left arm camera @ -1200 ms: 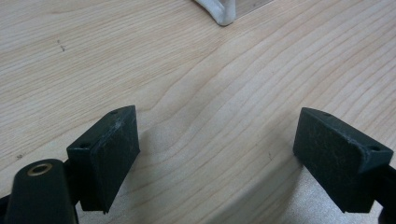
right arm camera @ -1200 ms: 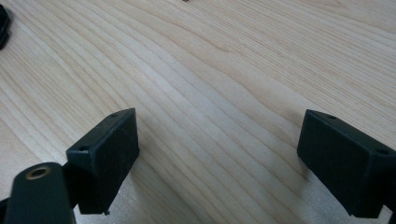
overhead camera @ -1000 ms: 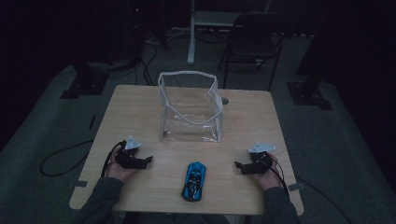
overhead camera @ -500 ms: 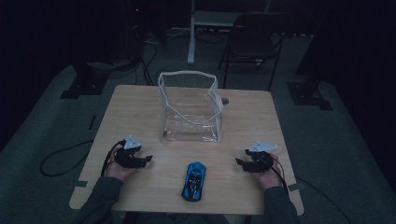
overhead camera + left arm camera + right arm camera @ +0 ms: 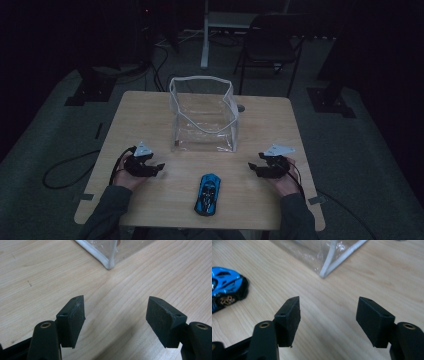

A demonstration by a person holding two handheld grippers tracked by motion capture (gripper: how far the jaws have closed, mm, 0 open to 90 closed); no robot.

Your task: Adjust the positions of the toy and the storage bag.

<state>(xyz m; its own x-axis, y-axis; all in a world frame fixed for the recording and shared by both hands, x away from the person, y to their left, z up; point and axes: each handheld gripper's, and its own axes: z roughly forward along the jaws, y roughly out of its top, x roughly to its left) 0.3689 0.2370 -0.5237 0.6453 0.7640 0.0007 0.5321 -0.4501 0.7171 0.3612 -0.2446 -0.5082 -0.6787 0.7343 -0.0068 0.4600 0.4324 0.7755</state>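
A blue toy car [image 5: 207, 193] lies near the table's front edge, midway between my two hands. Behind it stands a clear plastic bag [image 5: 202, 117] with a white rim, its mouth open upward. My left gripper [image 5: 159, 169] rests left of the car, pointing inward. Its jaws have just been closing a little, and they stand open over bare wood [image 5: 115, 315]. My right gripper [image 5: 252, 168] hovers right of the car; its jaws have also narrowed and stay open with nothing between them [image 5: 328, 315]. The car [image 5: 225, 291] and a bag corner [image 5: 324, 270] lie ahead of it.
The wooden table [image 5: 145, 112] has bare surface on both sides of the bag. A bag corner [image 5: 108, 263] is close ahead of the left jaws. Beyond the table stand a chair [image 5: 272, 45], dark stands and floor cables [image 5: 65, 167].
My right gripper has lifted slightly off the table and edged toward the middle. The left hand, the car and the bag stay where they were.
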